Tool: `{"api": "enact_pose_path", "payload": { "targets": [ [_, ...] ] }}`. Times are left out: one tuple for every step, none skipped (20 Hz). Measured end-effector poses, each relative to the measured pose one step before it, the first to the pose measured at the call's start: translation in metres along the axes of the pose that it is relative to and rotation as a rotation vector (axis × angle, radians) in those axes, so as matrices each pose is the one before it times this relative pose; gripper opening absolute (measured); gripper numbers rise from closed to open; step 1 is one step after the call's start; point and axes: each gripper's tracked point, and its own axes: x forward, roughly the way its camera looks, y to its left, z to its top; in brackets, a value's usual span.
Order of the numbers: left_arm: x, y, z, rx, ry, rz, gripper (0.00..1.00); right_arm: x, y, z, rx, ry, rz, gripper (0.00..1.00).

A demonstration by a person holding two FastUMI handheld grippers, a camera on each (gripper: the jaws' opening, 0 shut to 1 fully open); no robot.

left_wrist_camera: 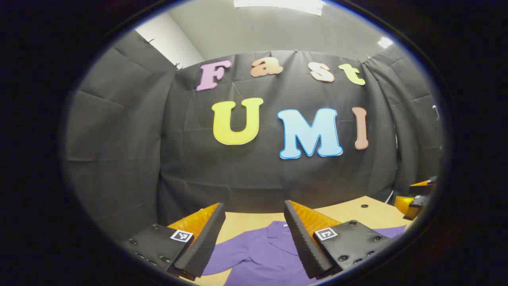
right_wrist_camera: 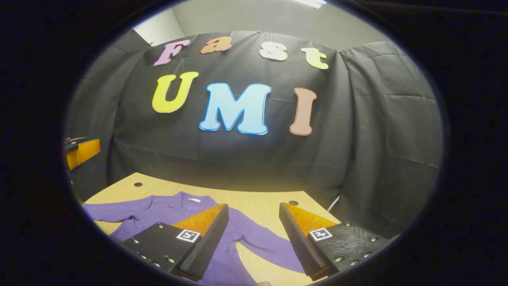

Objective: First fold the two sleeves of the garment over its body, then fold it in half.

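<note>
purple garment (right_wrist_camera: 166, 212) flat, both tongs apparently open

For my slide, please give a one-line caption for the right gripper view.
Open right gripper held above a purple garment lying flat on the wooden table, sleeves unfolded.

Open air above the bench (right_wrist_camera: 254, 198), both sets of fingers apart and held clear of it. Bare bench beyond the collar of the purple garment (right_wrist_camera: 166, 208), bounded at the back and sides by the black cloth wall (right_wrist_camera: 377, 131). Other gripper (left_wrist_camera: 416, 196) near the bench's right edge.
</note>
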Motion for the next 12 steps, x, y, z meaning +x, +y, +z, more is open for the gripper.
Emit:
{"api": "enact_pose_path", "payload": {
  "targets": [
    [0.00089, -0.00029, 0.00019, -0.00018, -0.00074, -0.00136, 0.95, 0.00012, -0.00075, -0.00087, -0.00124, 0.00108, -0.00039, 0.85],
    [0.00065, -0.00039, -0.00008, 0.00049, 0.00140, 0.00004, 0.95, 0.00052, -0.00064, 0.00010, -0.00053, 0.00142, -0.00013, 0.85],
    [0.00028, -0.00062, -0.00022, -0.00067, 0.00132, -0.00171, 0.95, -0.00001, -0.00065, -0.00152, 0.00016, 0.00270, -0.00012, 0.85],
    [0.00070, -0.00093, -0.00144, -0.00082, 0.00275, -0.00306, 0.95, -0.00018, -0.00063, 0.00050, 0.00019, 0.00131, -0.00049, 0.84],
    [0.00037, -0.00075, -0.00069, -0.00090, 0.00227, -0.00205, 0.95, 0.00021, -0.00164, -0.00082, -0.00014, 0.00091, -0.00316, 0.84],
    [0.00058, -0.00021, 0.00048, -0.00139, 0.00099, -0.00247, 0.95, 0.00031, -0.00141, -0.00006, 0.00046, 0.00193, -0.00264, 0.84],
    [0.00008, -0.00077, -0.00019, -0.00016, 0.00056, -0.00124, 0.95, -0.00022, -0.00050, -0.00122, 0.00107, 0.00180, -0.00128, 0.84],
    [0.00052, -0.00024, -0.00050, 0.00031, 0.00063, -0.00104, 0.95, -0.00016, -0.00059, -0.00120, 0.00114, 0.00447, -0.00047, 0.84],
    [-0.00002, -0.00031, -0.00034, -0.00004, -0.00080, -0.00086, 0.95, 0.00044, -0.00034, -0.00198, 0.00148, 0.00428, -0.00027, 0.84],
    [0.00016, -0.00041, 0.00028, 0.00055, 0.00023, -0.00130, 0.95, 0.00044, -0.00088, -0.00078, 0.00023, 0.00395, -0.00079, 0.84],
    [0.00065, -0.00001, -0.00029, 0.00050, 0.00030, -0.00018, 0.95, -0.00036, -0.00048, -0.00082, -0.00032, 0.00185, -0.00058, 0.84],
    [0.00039, -0.00010, -0.00019, -0.00040, -0.00010, -0.00043, 0.95, 0.00043, -0.00130, 0.00004, 0.00099, 0.00016, -0.00282, 0.85]
  ]
}}
